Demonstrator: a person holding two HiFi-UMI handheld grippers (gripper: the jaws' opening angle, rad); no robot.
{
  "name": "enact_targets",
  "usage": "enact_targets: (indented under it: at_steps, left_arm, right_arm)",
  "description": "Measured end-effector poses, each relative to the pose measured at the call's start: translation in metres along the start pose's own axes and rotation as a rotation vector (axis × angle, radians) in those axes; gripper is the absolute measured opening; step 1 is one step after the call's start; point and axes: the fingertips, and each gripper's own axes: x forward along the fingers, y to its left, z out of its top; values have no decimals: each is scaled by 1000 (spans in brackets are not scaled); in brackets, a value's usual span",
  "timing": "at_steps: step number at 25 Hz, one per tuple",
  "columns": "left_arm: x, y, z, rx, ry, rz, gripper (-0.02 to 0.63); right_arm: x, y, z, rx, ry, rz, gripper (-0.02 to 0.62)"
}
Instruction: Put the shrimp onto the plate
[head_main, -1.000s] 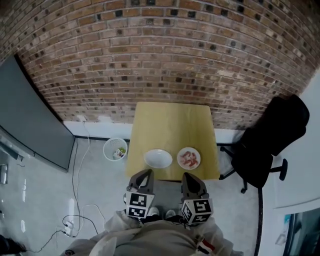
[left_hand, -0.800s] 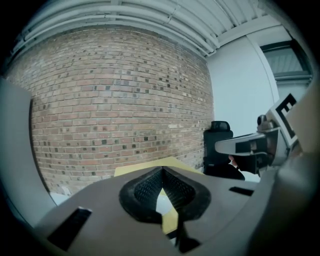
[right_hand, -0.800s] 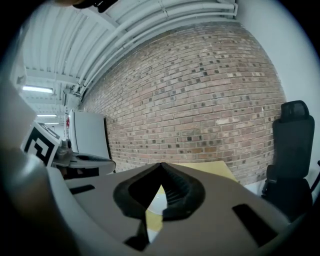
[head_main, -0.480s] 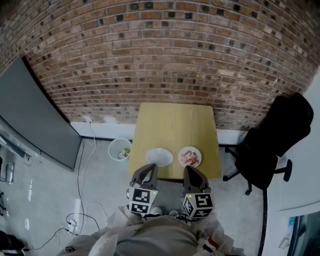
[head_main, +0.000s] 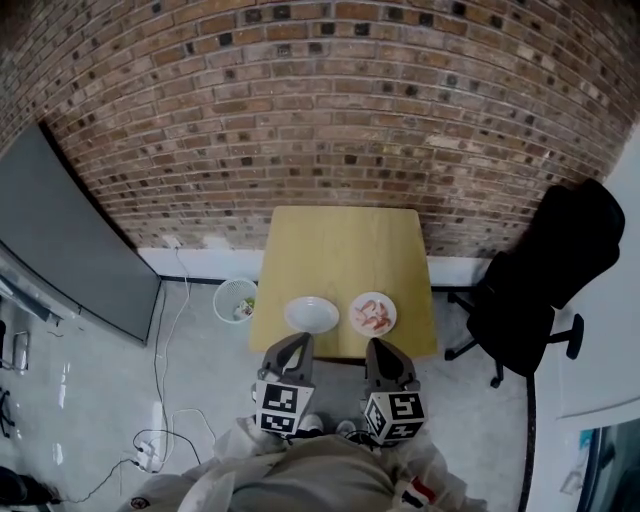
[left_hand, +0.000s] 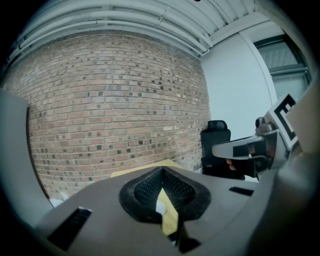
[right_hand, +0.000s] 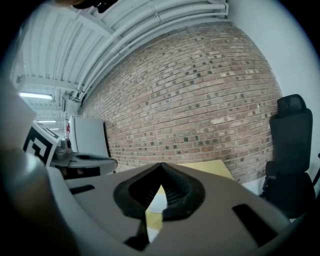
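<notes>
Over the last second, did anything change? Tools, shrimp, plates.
No clear change; only the head view's framing drifted a little. The left tool and right tool stay shut and empty at the near edge of the table. Nothing was taken hold of or let go. The shrimp still lie on their dish, and the white plate beside it is still bare.

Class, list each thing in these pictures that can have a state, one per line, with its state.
Left claw: shut, empty.
Right claw: shut, empty.
Left dish: empty.
Right dish: holds the shrimp.
Shrimp: lying on the right dish.
Wastebasket: upright, rubbish inside.
</notes>
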Motion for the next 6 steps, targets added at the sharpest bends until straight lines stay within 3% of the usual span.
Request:
enact_targets:
  at_steps: [6]
  left_arm:
    - [4,-9,1,10,5,-5,9]
  right_arm:
    - [-4,-6,1,5,-8,0,23]
